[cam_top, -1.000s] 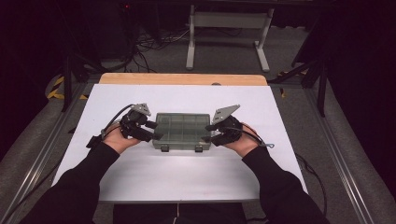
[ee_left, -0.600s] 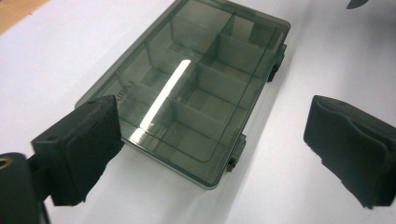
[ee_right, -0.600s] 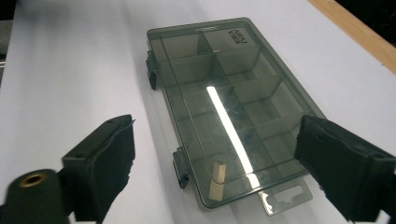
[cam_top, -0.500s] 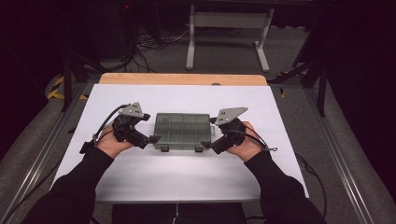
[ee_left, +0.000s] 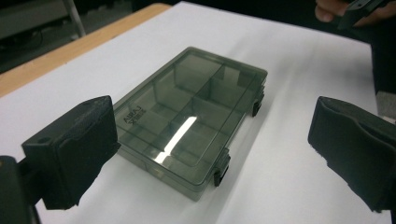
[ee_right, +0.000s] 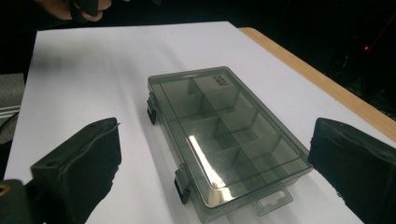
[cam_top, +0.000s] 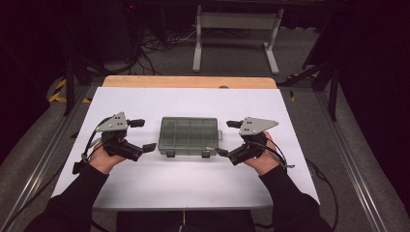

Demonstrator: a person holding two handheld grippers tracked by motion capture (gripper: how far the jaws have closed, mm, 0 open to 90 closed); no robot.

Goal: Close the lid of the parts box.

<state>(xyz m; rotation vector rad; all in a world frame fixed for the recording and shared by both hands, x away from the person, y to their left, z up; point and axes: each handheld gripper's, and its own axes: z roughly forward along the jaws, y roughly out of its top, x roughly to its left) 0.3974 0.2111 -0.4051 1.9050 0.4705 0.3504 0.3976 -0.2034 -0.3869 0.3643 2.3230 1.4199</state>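
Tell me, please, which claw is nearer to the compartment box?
The left claw, slightly. It sits open just off the compartment box at its left end, apart from it. The right claw sits open off the right end, beyond the hang tab, with a somewhat wider gap.

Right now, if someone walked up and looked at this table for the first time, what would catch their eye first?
A smoky clear compartment box lies closed in the middle of the white table top, its two dark latches facing the person. On each side of it, apart from it, a hand holds a gripper with its jaws wide open: the left gripper and the right gripper, both pointing inward at the box.
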